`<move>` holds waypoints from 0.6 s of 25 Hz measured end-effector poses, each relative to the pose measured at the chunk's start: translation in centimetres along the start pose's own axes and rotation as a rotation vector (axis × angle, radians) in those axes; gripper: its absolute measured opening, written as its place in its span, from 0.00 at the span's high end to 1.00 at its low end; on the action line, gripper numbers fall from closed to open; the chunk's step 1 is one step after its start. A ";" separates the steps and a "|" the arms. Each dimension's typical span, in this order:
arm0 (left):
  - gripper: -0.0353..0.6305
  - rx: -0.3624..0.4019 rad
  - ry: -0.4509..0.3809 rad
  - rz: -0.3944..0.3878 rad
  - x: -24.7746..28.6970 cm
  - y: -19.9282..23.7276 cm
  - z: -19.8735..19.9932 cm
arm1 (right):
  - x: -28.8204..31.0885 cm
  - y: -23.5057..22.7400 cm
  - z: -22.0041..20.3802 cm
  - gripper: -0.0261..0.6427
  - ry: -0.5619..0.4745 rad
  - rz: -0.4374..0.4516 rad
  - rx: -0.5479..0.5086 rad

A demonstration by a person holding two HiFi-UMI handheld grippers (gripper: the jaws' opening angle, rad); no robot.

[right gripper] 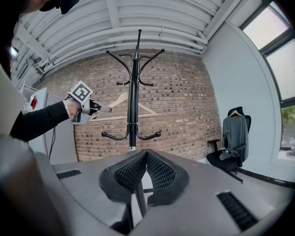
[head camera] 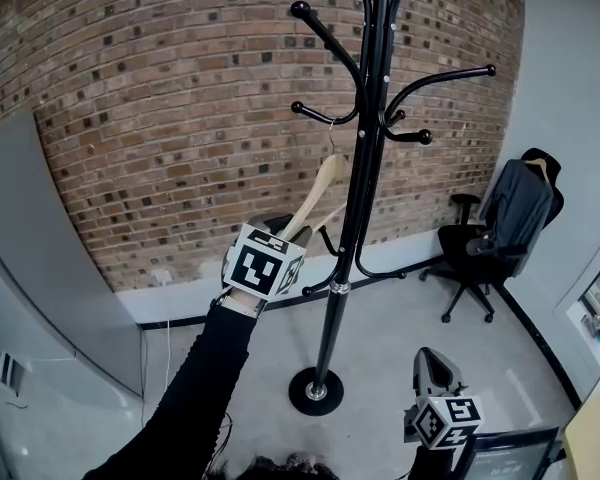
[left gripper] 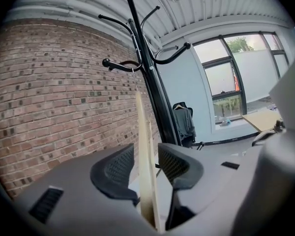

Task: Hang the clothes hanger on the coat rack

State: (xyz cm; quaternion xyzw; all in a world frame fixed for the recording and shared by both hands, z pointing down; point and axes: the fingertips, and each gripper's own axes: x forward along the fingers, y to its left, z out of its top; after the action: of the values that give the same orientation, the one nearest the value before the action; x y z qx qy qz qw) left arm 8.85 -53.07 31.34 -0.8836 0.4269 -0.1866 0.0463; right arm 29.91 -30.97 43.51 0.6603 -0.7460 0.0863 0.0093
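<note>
- we've got the hanger (left gripper: 140,132) hooked over a lower peg (left gripper: 120,65) of the coat rack (left gripper: 147,73), wood part dangling just beside the coat rack. Looks hung imo
- left gripper (left gripper: 146,165): jaws apart, hanger arm sits btwn them but the pads aren't squeezing it
- right gripper (right gripper: 146,154): jaws together, nothing in them, low and apart from the coat rack
- left to do: prob just back the left gripper off w/o snagging the hanger
</note>
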 end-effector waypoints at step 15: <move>0.62 0.002 -0.086 0.001 -6.4 0.1 0.9 | -1.5 0.6 0.0 0.95 0.012 0.016 -0.014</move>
State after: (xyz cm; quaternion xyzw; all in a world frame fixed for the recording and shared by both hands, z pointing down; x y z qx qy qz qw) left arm 5.54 -48.24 28.60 -0.8905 0.4249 -0.1487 0.0659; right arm 29.55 -29.47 43.27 0.6537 -0.7517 0.0852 0.0178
